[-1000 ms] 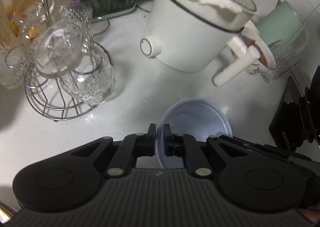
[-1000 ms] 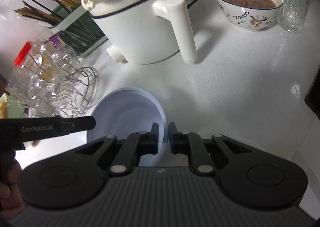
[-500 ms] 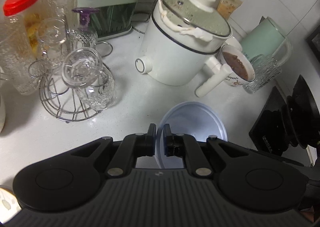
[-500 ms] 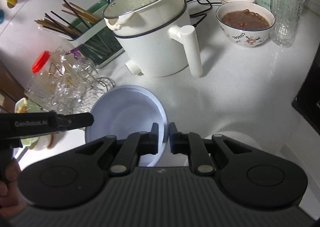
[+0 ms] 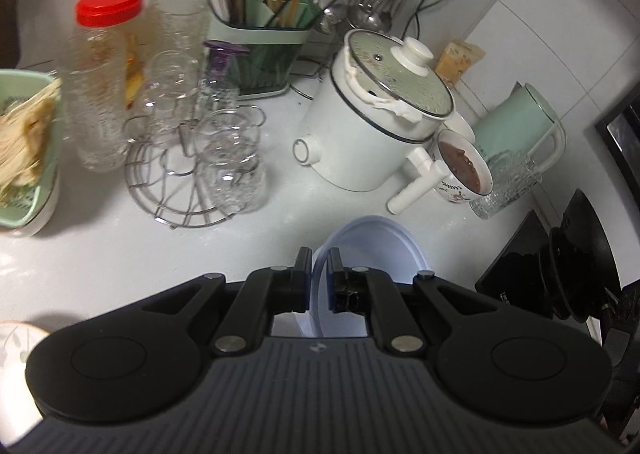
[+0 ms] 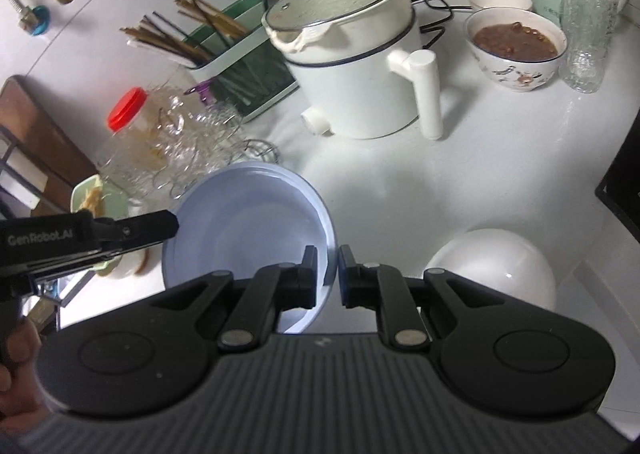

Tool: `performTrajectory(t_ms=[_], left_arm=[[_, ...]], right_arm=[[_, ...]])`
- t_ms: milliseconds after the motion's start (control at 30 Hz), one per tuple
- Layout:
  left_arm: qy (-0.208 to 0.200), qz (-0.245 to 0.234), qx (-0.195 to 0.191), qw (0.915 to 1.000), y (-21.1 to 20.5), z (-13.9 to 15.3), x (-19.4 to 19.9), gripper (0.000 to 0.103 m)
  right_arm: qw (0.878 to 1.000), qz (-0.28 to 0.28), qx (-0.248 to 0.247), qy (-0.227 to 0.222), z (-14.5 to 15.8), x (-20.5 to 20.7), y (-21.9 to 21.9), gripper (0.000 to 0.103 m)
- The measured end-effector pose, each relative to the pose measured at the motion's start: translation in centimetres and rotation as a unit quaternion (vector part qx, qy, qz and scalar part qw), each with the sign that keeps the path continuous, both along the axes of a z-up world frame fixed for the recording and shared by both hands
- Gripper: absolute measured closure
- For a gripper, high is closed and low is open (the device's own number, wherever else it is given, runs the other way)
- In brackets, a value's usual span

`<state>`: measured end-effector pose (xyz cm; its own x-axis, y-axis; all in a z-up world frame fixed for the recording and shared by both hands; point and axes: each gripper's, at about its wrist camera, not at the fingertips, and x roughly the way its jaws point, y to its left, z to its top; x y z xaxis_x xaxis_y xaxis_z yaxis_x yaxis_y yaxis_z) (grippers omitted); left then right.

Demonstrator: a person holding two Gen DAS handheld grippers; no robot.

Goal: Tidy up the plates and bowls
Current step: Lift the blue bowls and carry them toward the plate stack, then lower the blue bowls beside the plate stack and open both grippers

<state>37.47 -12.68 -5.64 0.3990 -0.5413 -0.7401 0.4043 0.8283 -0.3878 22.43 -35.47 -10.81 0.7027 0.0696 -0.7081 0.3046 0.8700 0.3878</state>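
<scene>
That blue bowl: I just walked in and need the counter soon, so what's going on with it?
A person holds the blue bowl above the white counter with both grippers: the left gripper and the right gripper are each clamped on opposite sides of its rim. A white bowl lies upside down beside it.

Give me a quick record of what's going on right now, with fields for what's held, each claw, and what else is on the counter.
held item: pale blue bowl, lifted above the white counter
left claw: shut on the bowl's rim
right claw: shut on the opposite rim
bowl contents: looks empty
behind the bowl: white electric pot with lid on
far right: patterned bowl of brown food, beside a glass mug
left side: wire rack of glasses, red-lidded jar
near right: white rounded bowl, apparently upside down
</scene>
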Motion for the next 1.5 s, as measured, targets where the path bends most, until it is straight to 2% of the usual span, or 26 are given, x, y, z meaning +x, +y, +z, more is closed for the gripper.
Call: performTrajectory(t_ms=[167,333,633,833,1067,1500], left_arm=[[-0.010,0.022,-0.007,0.9997,2.6,0.2,-1.0,0.094],[-0.016,0.047,0.001,0.9988,4.9,0.3,-1.8,0.094],[0.024,0.074,0.023,0.9967,7.4,-2.6,-3.2,0.094],[0.044,0.082,0.050,0.9944,7.9,-4.7,-3.4,0.094],[0.067,0.075,0.060,0.9931,7.6,-7.0,-3.2,0.094],[0.078,0.064,0.093,0.9905,5.9,-9.1,-3.3,0.093]], right_arm=[[1.000,0.021,0.002,0.001,0.1,0.2,1.6,0.090],[0.998,0.057,-0.005,0.006,0.2,0.8,3.8,0.090],[0.994,0.096,-0.013,0.048,-1.3,1.1,6.3,0.090],[0.991,0.113,-0.016,0.076,-2.7,1.4,7.7,0.089],[0.989,0.111,-0.028,0.092,-3.8,1.6,8.1,0.088],[0.987,0.109,-0.036,0.109,-5.1,2.5,7.5,0.087]])
